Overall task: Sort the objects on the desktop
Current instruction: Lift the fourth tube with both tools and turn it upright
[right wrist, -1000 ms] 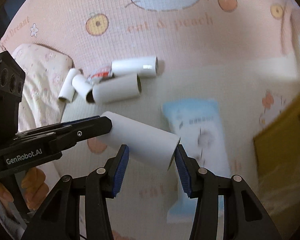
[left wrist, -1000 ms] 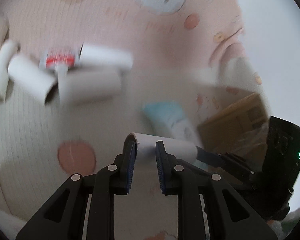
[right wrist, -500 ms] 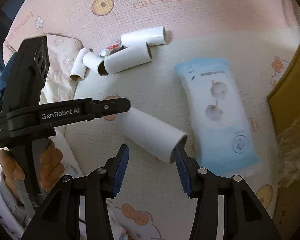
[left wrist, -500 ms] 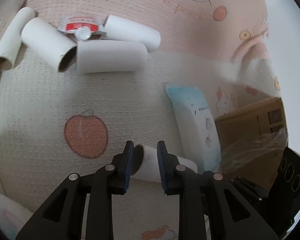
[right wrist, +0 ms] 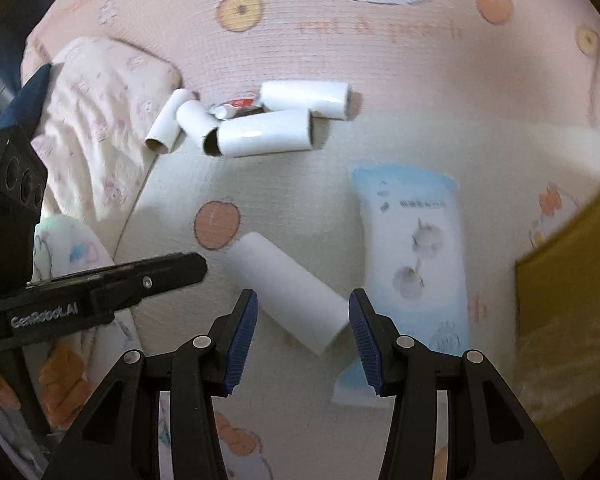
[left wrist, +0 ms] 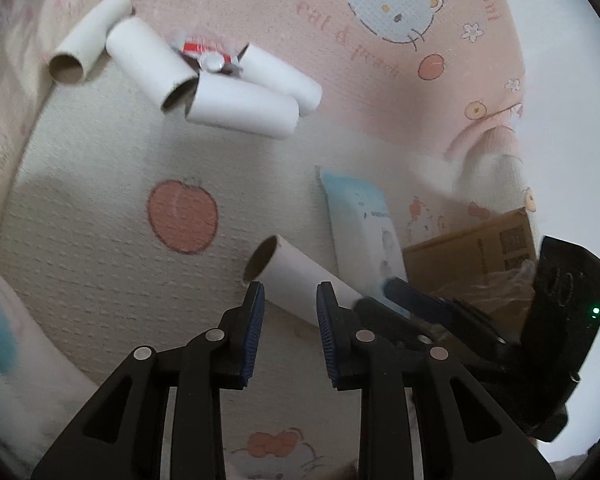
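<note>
The work surface is a pink and cream quilted blanket (right wrist: 400,152) printed with cartoon cats and peaches.

A white cardboard tube (right wrist: 288,292) lies alone on the cream part of the blanket, just below and right of a printed orange peach (right wrist: 217,225), its length running diagonally. In the left wrist view the same tube (left wrist: 296,276) shows its open brown end toward the upper left.

The right gripper (right wrist: 303,334) stands half open, blue-padded fingers straddling the near end of this tube. Whether the pads touch it cannot be told; a gap shows on each side in the right wrist view.

The left gripper (left wrist: 290,334) is part open with nothing between its pads; the tube lies beyond its tips. In the right wrist view its black fingers (right wrist: 172,270) end just left of the tube, apart from it. A hand (right wrist: 60,380) holds its handle at lower left.

A cluster of four more white cardboard tubes (right wrist: 266,133) lies further off at the pink-cream border, touching one another, with a small red and white packet (right wrist: 240,105) among them.

A pale blue and white flat pack of tissues (right wrist: 416,264) lies to the right of the lone tube, near but apart. A brown cardboard box (right wrist: 572,280) sits at the right edge.
</note>
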`<state>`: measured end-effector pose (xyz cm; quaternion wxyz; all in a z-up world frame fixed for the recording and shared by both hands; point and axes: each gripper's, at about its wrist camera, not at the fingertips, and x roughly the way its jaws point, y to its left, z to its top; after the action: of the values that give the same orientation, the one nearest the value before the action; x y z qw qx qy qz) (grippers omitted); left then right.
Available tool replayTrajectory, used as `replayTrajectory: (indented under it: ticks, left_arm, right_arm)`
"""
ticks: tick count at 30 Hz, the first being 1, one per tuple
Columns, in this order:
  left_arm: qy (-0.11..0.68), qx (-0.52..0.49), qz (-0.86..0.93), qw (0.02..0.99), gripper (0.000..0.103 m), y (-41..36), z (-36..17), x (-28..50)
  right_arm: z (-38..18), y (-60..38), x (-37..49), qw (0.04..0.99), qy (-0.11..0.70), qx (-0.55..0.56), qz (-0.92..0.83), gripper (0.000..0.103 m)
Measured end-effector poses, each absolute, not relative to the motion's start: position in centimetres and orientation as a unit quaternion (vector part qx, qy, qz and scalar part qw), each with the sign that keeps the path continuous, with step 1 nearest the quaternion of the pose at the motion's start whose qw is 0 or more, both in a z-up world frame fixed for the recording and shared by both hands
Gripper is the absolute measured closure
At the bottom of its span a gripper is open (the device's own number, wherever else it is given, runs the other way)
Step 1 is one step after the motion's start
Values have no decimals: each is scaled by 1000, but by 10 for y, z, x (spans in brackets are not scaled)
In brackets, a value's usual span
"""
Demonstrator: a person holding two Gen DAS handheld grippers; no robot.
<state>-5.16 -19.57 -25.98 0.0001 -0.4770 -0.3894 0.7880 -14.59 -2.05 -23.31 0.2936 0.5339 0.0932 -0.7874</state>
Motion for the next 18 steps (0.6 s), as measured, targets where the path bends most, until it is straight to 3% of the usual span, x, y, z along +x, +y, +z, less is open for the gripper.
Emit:
replayTrajectory:
  ticks: [9,18]
  left_arm:
    - [-493,-471,731,29,75,-208,-295,-70]
    - [-522,-472,710,24,75,-212,-310,-76]
  right_arm:
    - [-258,-36,-161,331,141,554,-751,58]
    - [-278,-35,-157,315,108,591,-735,60]
